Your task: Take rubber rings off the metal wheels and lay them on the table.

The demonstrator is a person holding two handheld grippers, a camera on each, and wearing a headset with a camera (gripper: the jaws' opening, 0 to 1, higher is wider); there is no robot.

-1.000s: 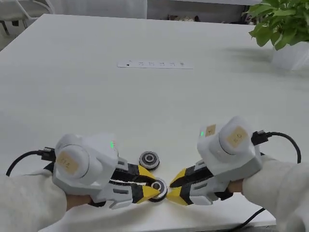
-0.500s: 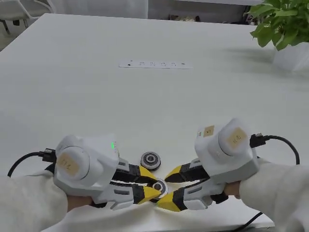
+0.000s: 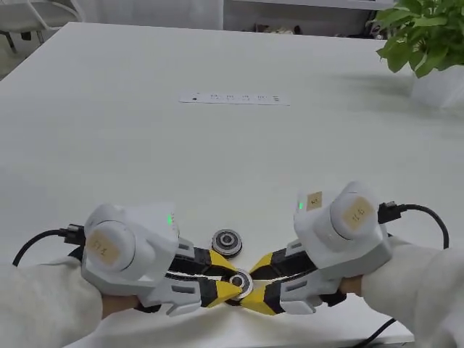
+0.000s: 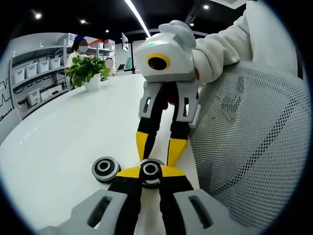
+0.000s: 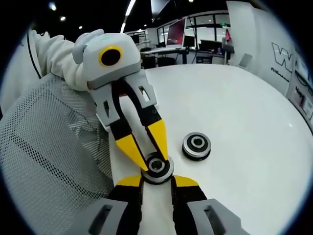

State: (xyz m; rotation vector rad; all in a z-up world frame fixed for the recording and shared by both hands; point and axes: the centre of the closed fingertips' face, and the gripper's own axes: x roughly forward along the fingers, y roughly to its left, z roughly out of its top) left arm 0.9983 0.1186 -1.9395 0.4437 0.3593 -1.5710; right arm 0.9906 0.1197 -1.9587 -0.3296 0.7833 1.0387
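Our white table runs wide and bare ahead to a power strip, whose print we cannot read, and to a potted plant at the far right. The tan stickers on top of both tools carry marks too small for us to read. Close to the table's near edge, the left tongs and the right tongs meet tip to tip, each pair closed on the same wheel. The second wheel lies just beyond, apart from both.
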